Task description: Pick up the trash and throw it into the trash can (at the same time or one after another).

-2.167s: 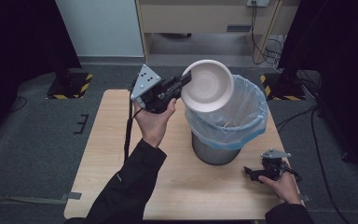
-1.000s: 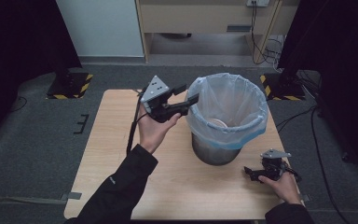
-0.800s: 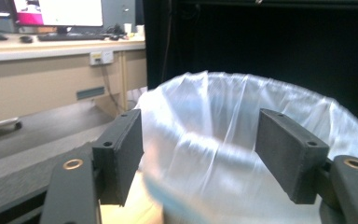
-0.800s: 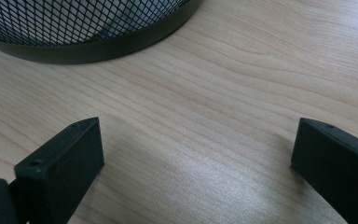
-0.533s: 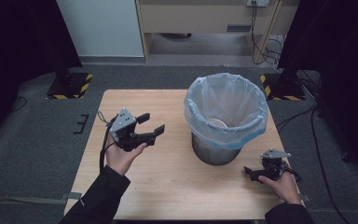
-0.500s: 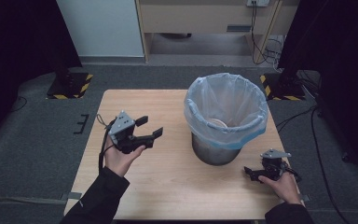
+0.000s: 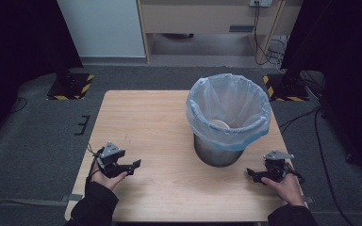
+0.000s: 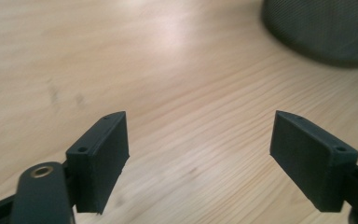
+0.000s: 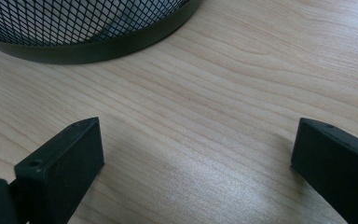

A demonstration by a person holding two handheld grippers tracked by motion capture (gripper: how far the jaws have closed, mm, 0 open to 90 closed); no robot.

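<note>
Dark floor and black curtains ringed the wooden table (image 7: pixel 169 122), where a mesh bin (image 7: pixel 228 117) with a pale blue liner stood at about two o'clock from the centre. A white plate (image 7: pixel 219 125) lay inside it, low against the liner. At eight o'clock the left gripper (image 7: pixel 134 165) sat low near the table's near-left corner, its jaws having just been opening and now wide apart over bare wood with nothing between them. At four o'clock, just beside the bin's foot, the right gripper (image 7: pixel 250 173) lay likewise spread and empty. The drop looked done; the sound finish would be to settle both grippers flat, well apart from the bin, without nudging its base.
</note>
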